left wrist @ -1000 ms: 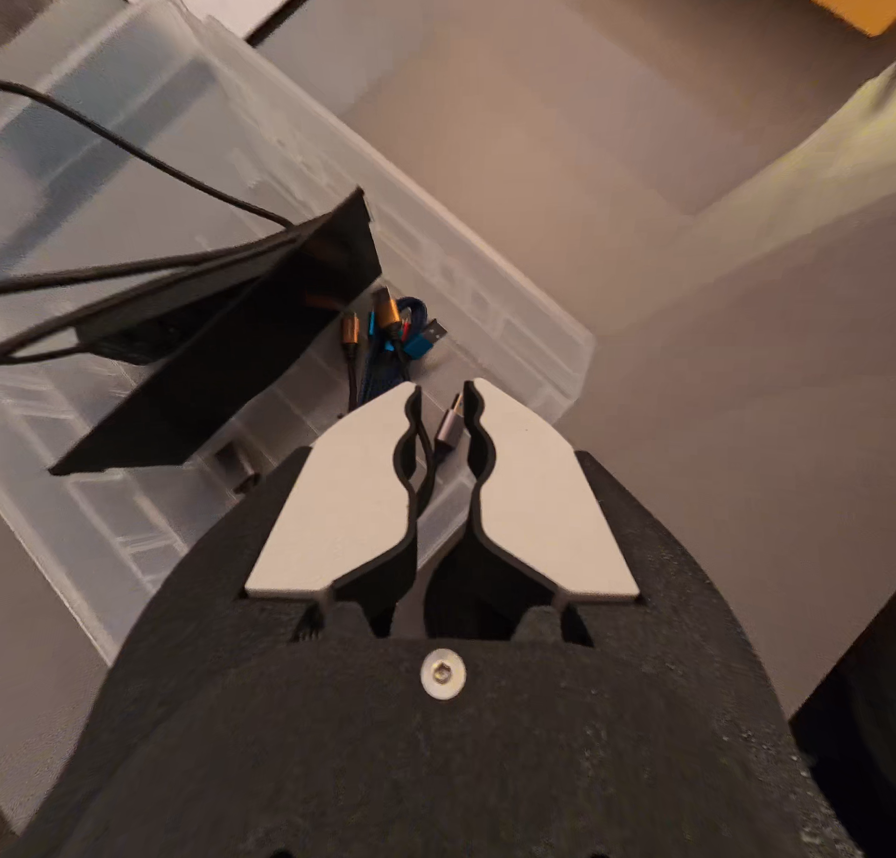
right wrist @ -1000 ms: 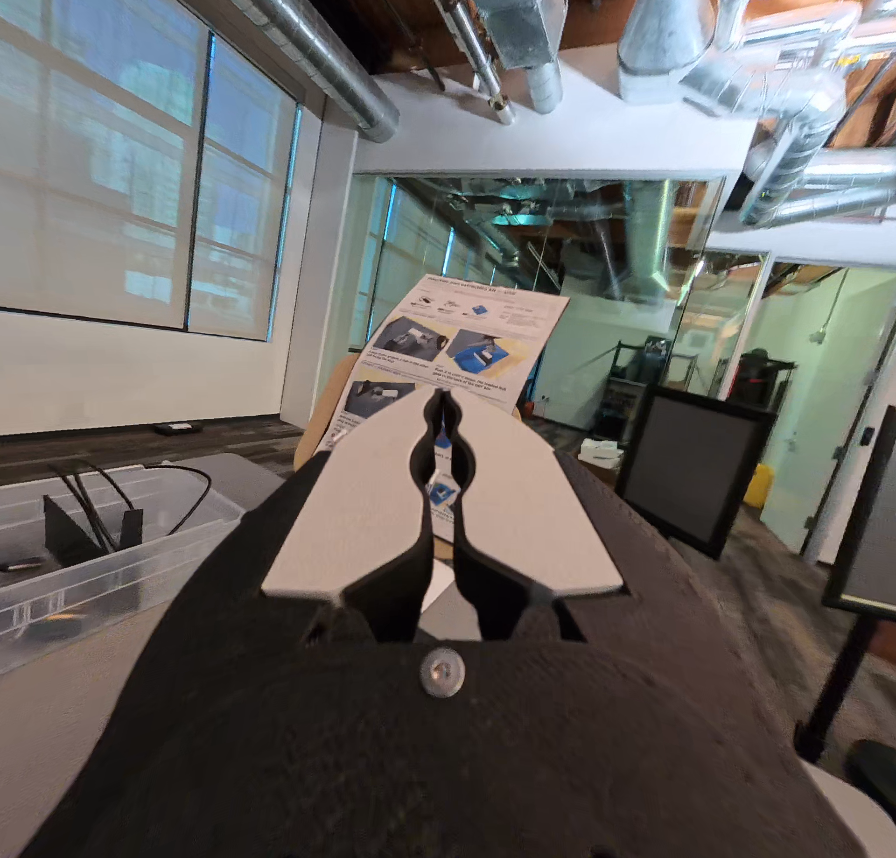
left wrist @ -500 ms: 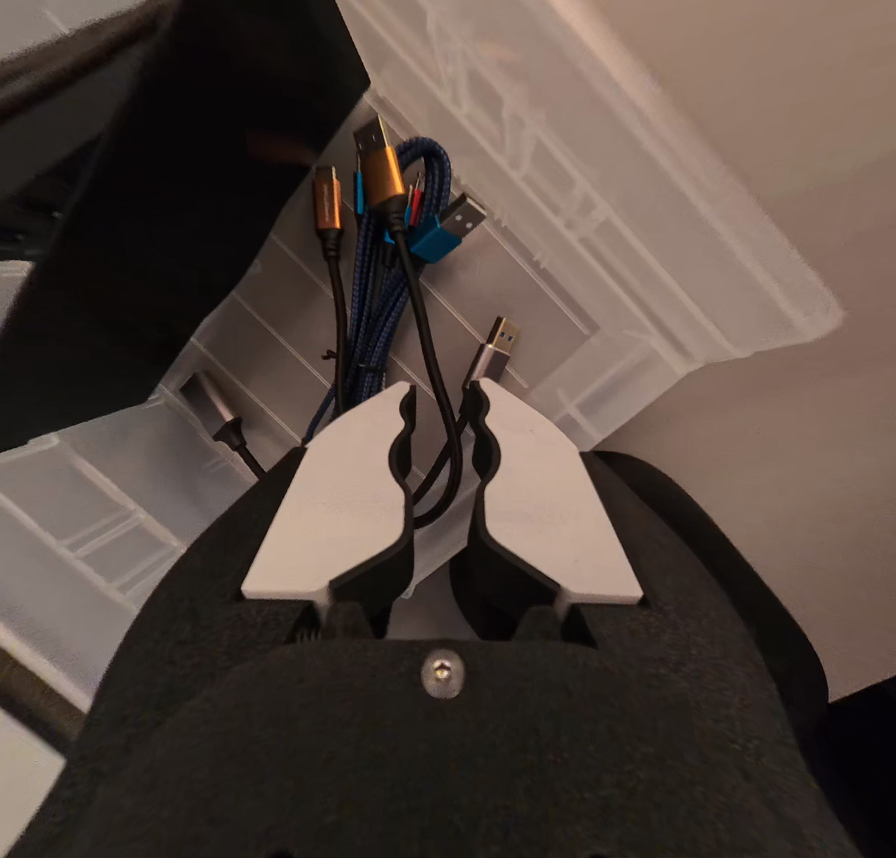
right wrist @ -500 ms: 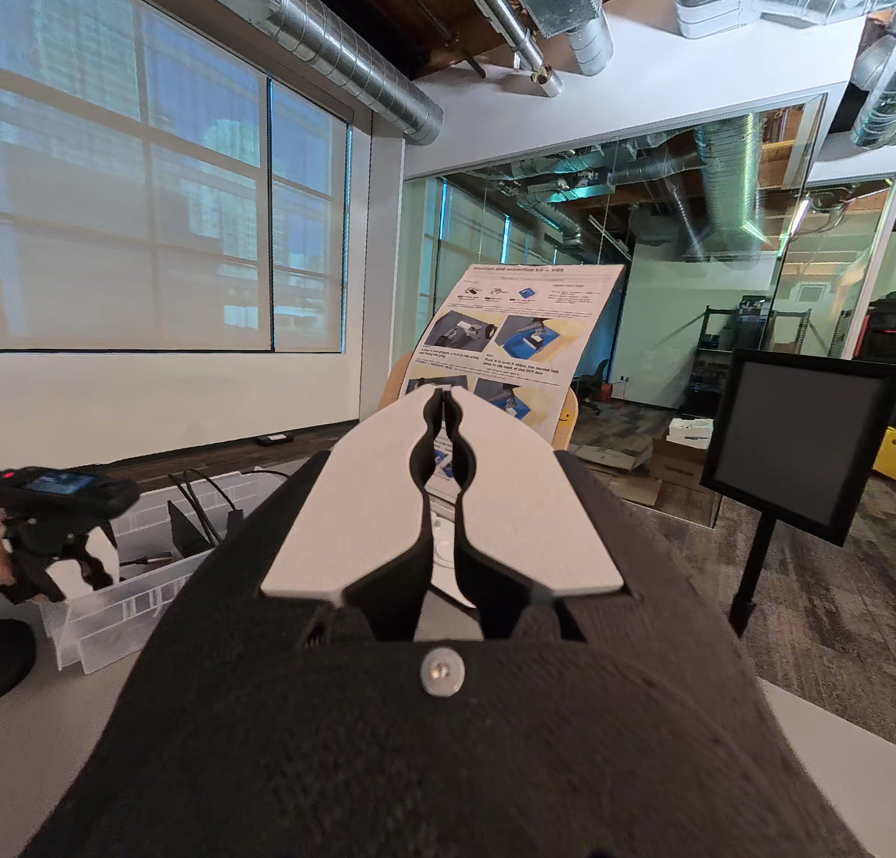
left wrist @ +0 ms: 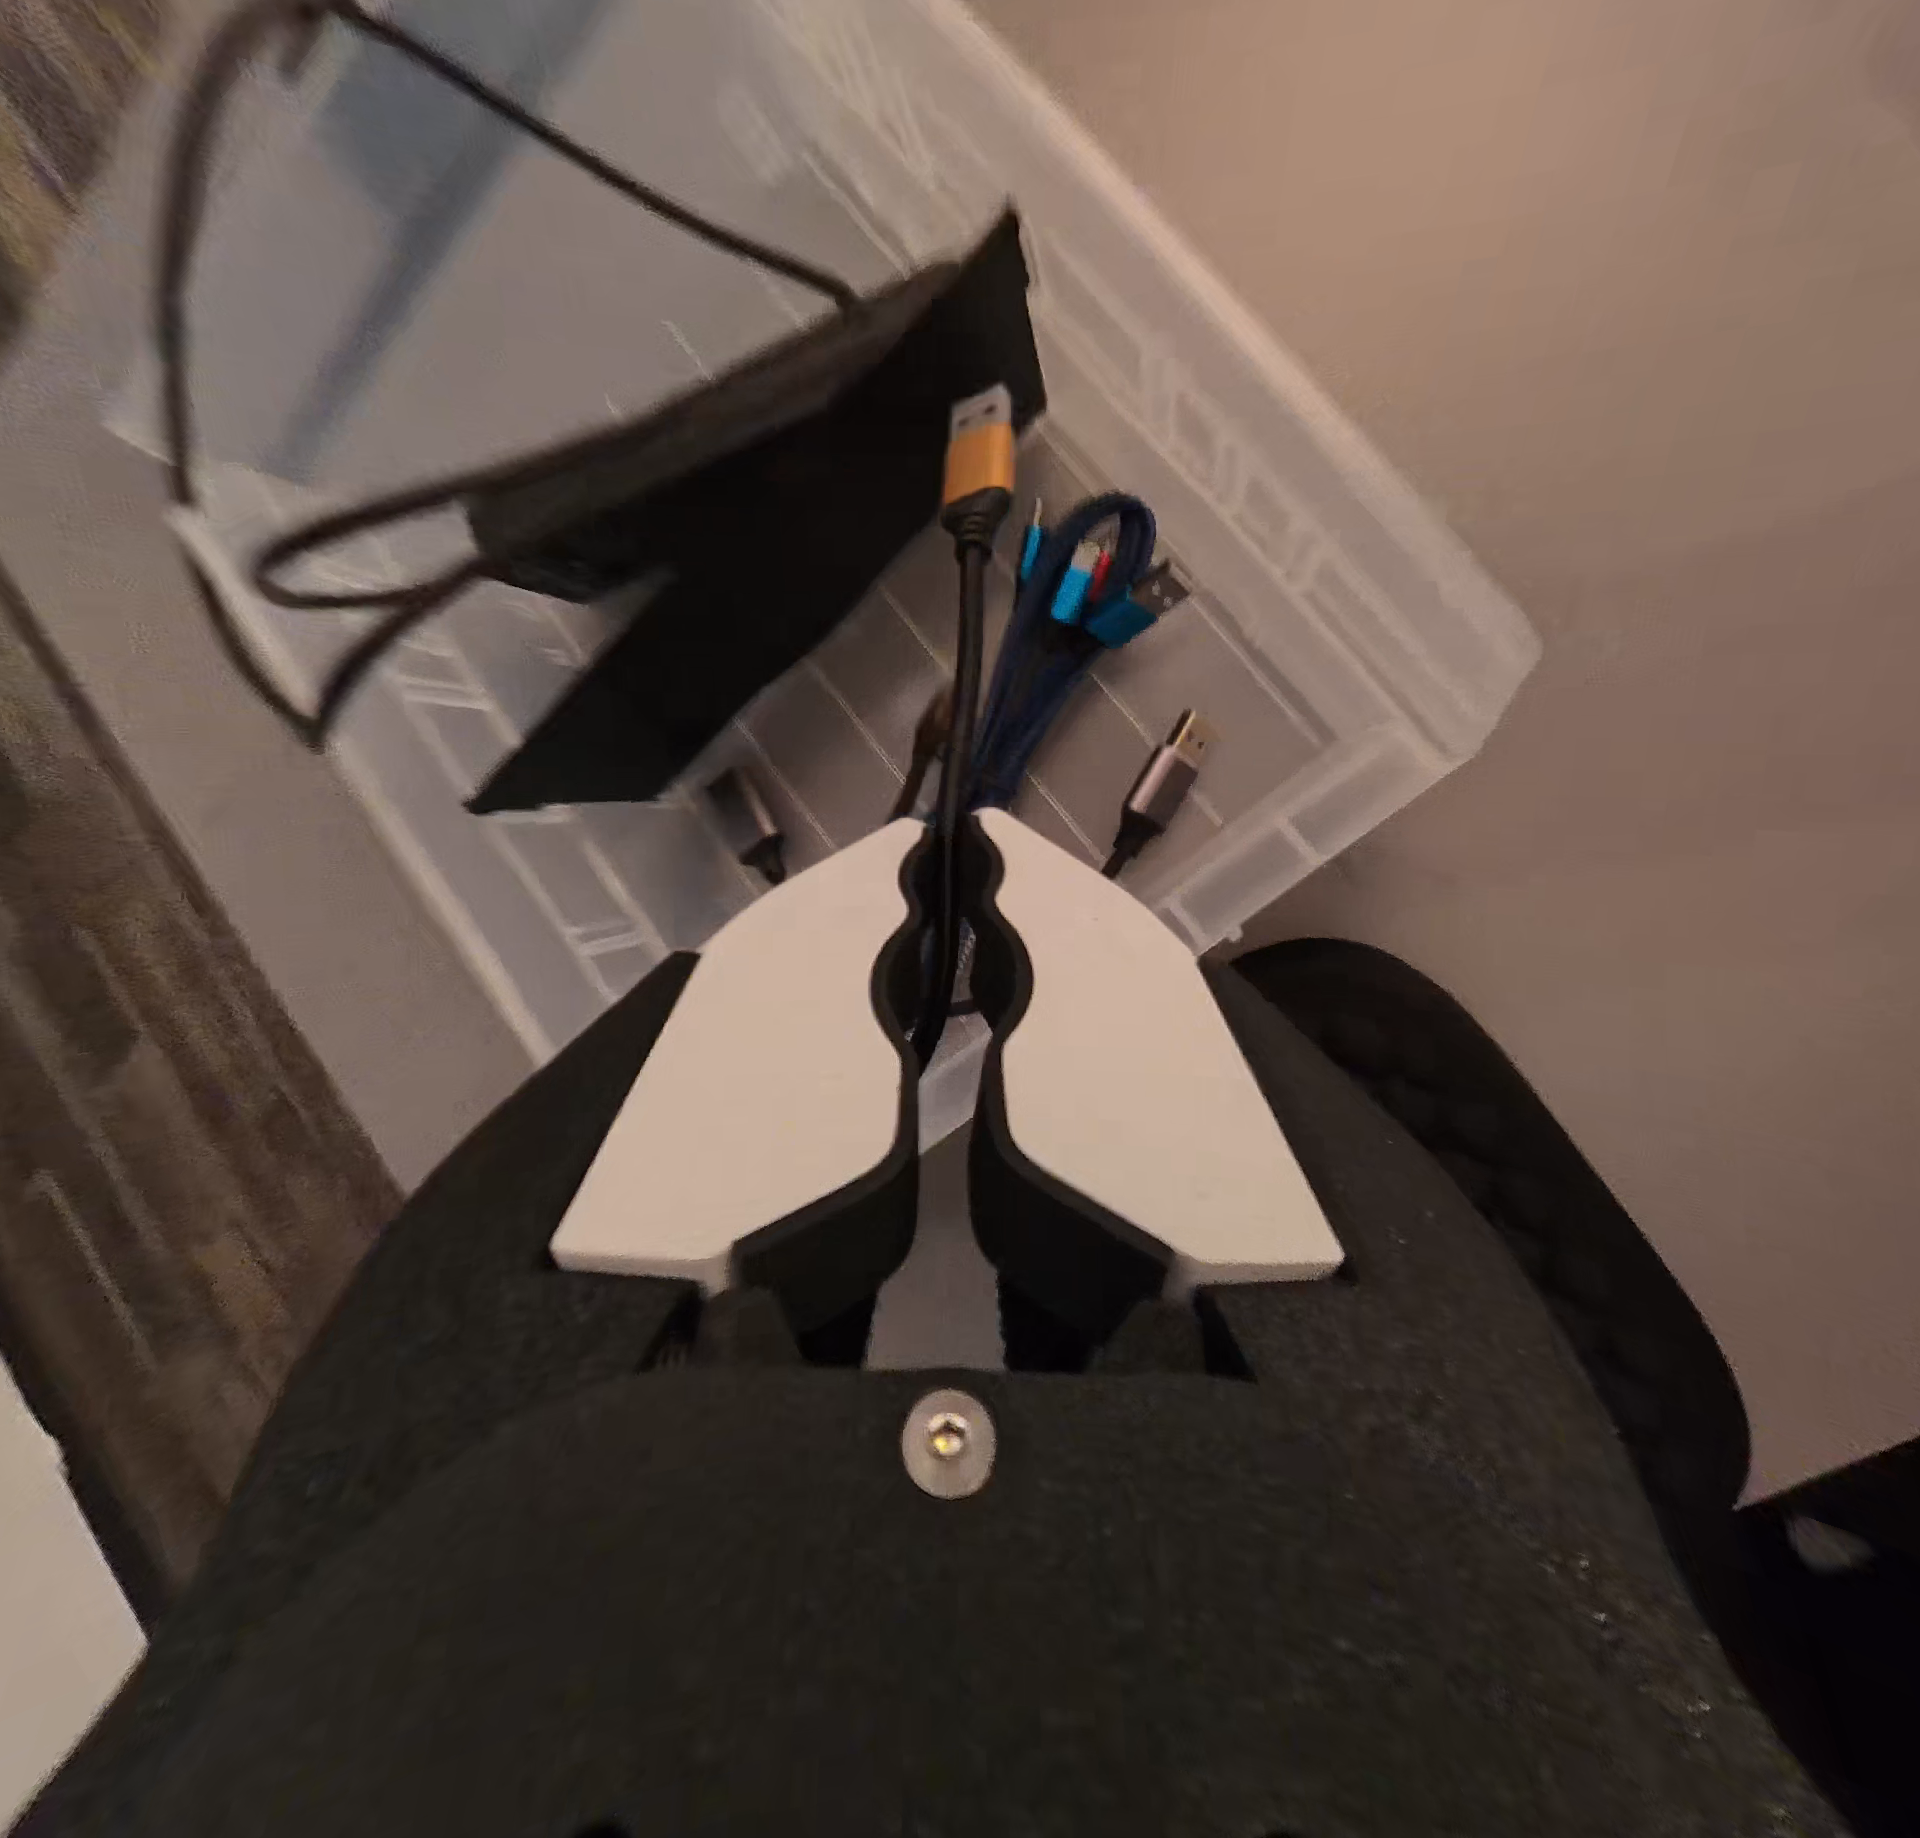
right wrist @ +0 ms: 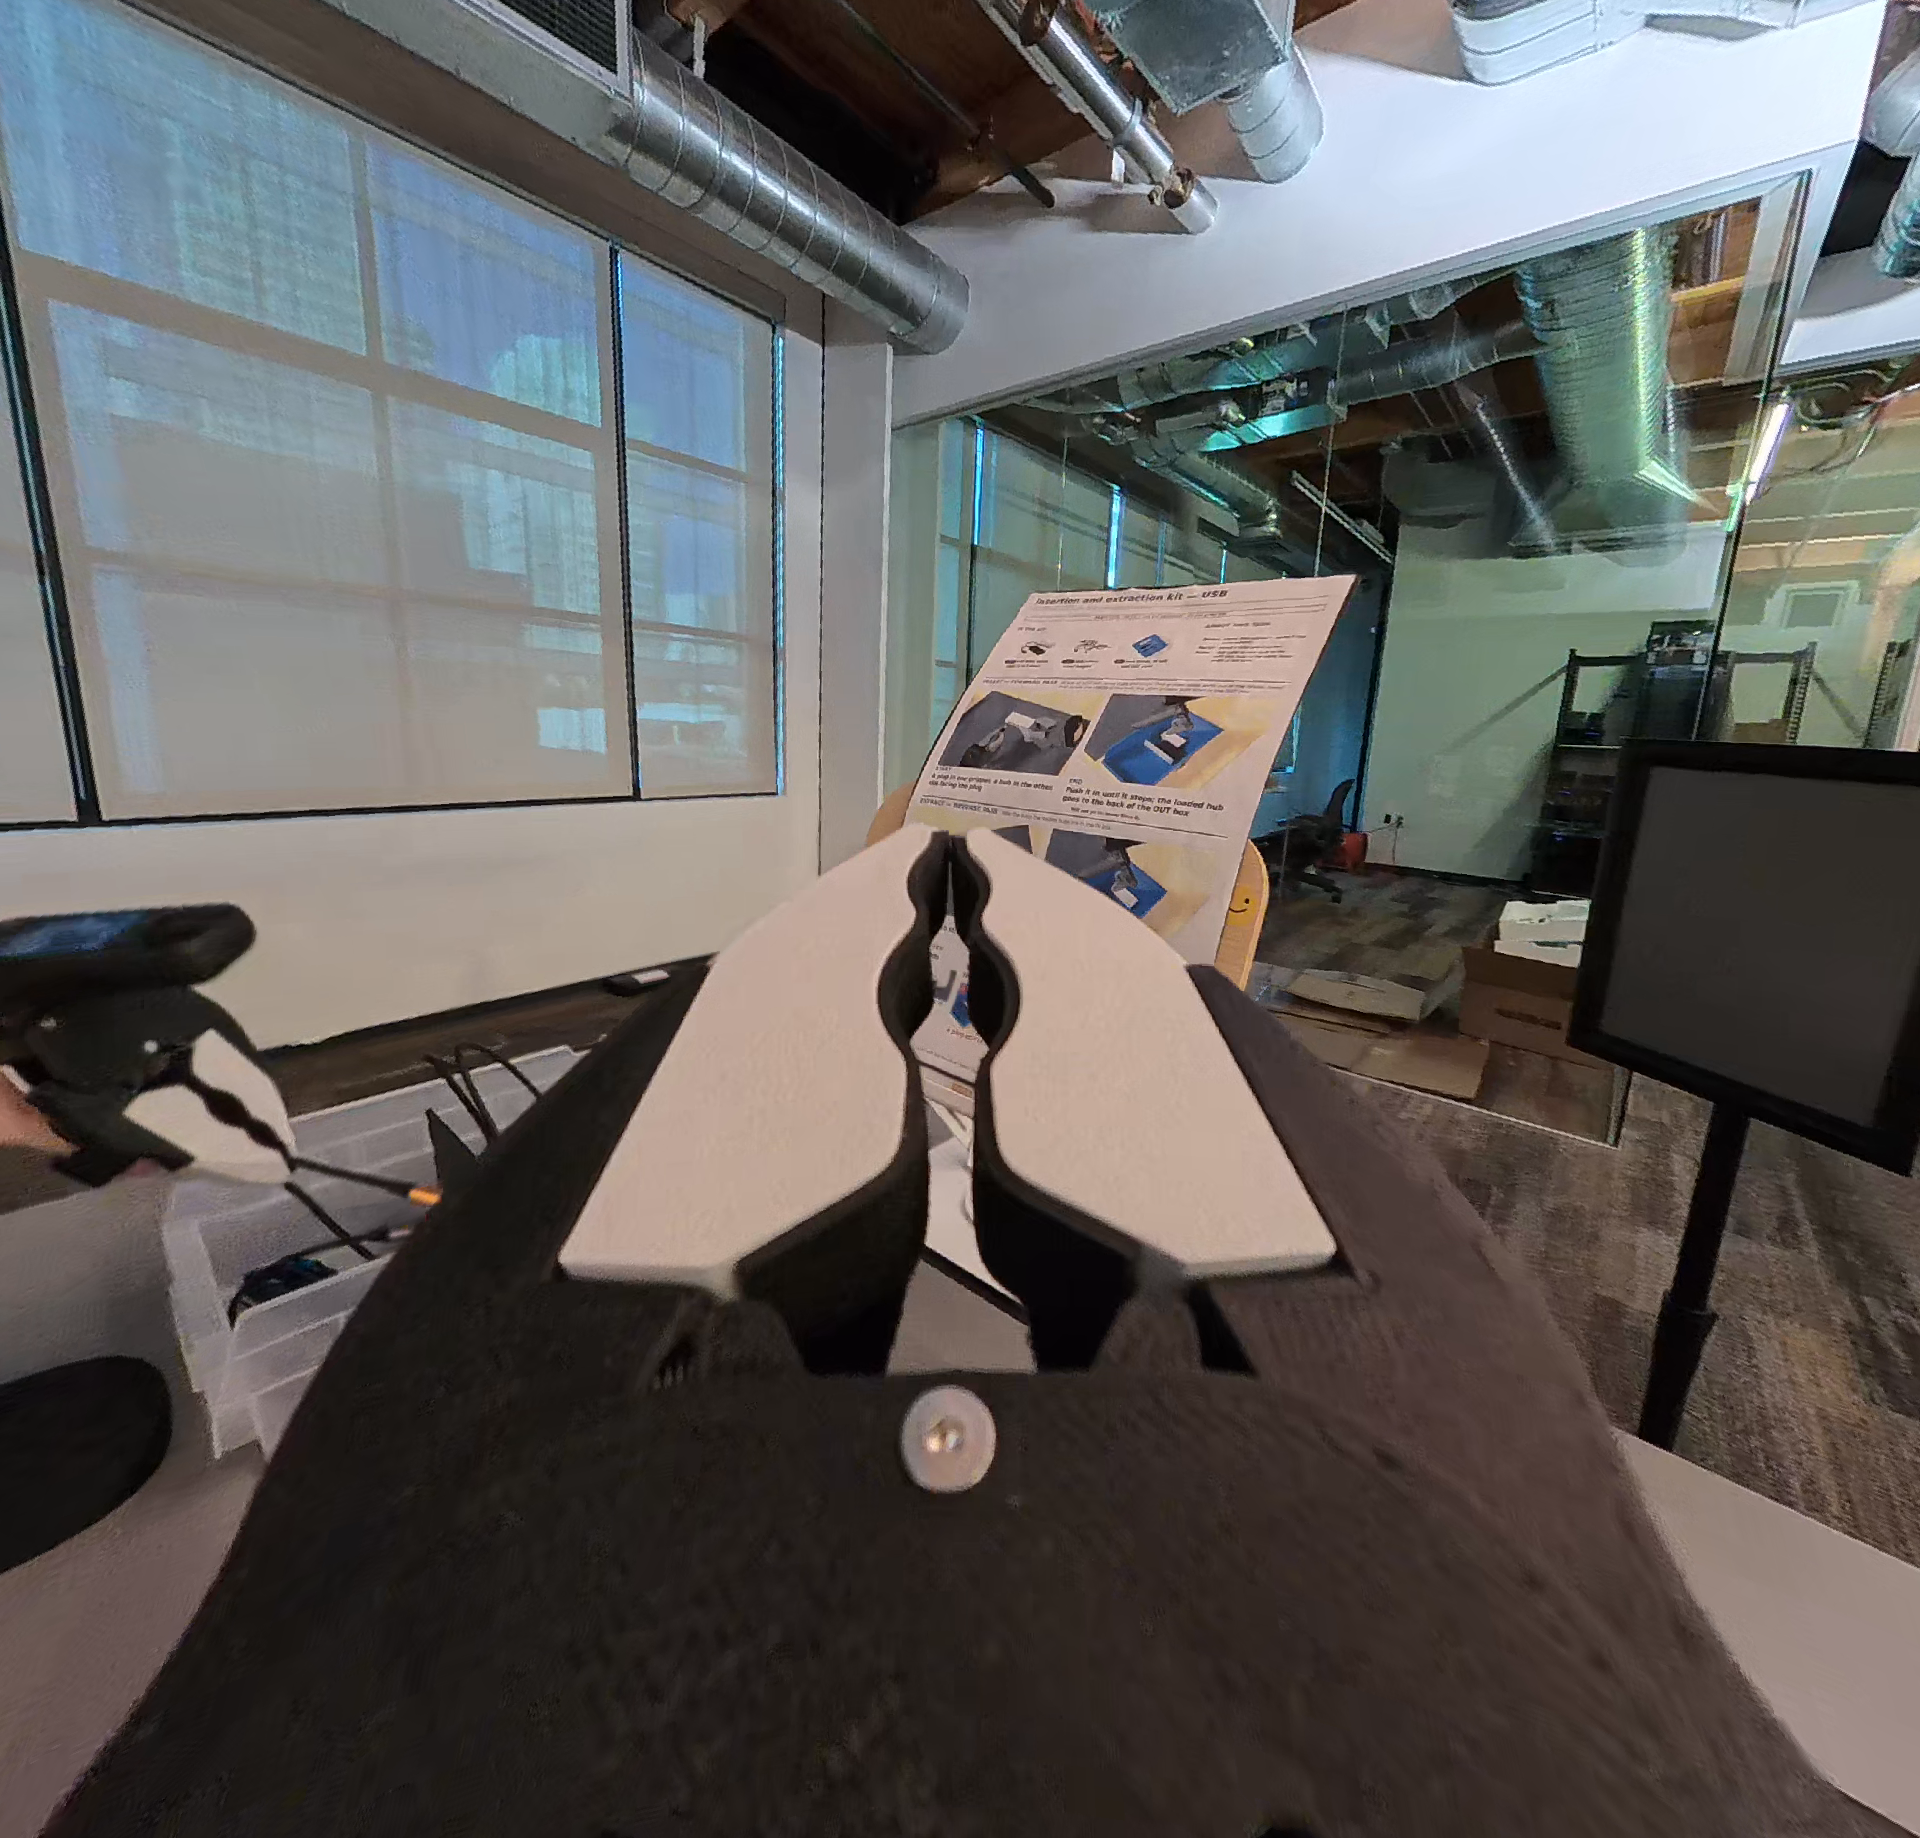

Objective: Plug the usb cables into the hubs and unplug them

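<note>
The left gripper [left wrist: 948, 832] is clamped on a thin black usb cable [left wrist: 961, 708] that ends in a gold-sleeved plug with a silver metal tip [left wrist: 979, 448]. The plug stands out beyond the fingertips, above a clear plastic bin [left wrist: 1351, 583] on a pale table [left wrist: 1558, 230]. In the bin lie a coiled dark-blue braided cable with bright blue plugs [left wrist: 1081, 583], a silver-grey plug [left wrist: 1169, 770], and a slanted black panel [left wrist: 790, 541] carrying thin black leads. The right gripper [right wrist: 951, 843] points away into the room, its white fingers pressed together on nothing, towards a printed instruction sheet [right wrist: 1132, 728].
</note>
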### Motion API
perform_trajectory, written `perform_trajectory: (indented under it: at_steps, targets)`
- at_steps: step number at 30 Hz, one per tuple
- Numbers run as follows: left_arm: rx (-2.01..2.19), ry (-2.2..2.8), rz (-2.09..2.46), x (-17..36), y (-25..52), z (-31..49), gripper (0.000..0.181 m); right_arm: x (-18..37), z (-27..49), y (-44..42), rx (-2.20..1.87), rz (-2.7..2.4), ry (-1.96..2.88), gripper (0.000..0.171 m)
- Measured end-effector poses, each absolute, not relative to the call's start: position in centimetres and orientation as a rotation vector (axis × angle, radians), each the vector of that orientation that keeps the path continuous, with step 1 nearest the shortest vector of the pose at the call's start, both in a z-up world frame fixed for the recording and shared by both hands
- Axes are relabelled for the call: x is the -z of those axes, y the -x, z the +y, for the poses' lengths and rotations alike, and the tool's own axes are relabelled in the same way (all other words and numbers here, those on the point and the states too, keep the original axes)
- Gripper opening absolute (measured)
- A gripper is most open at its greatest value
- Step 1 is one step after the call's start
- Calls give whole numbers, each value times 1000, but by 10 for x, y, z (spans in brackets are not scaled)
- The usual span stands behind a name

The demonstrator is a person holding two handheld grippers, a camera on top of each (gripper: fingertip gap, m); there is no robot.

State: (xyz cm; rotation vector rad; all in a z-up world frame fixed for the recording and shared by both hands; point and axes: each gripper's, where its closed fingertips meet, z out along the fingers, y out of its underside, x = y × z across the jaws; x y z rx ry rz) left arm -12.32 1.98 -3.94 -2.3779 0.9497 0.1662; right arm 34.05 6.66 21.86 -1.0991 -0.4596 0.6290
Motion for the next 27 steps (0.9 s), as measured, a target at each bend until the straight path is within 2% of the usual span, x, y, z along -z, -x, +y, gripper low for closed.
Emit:
perform_trajectory:
  at_steps: [6, 12, 15, 21, 27]
  targets:
    - [-233, 2092, 1024, -43, 61, 18, 2, -223, 63, -340, -669, -448, 1071, 1]
    - [-208, 1896, 1216, -86, -35, 36, 3, -221, 63, -343, -683, -444, 1078, 1]
    - [-89, 1880, 1294, -57, -82, 54, 3, -221, 61, -337, -737, -464, 1073, 1]
    - [-47, 1932, 1391, 54, -121, 65, 3, -218, 61, -337, -720, -484, 1087, 1]
    - [190, 2050, 1389, 109, -133, 39, 3, -215, 66, -337, -740, -490, 1103, 1]
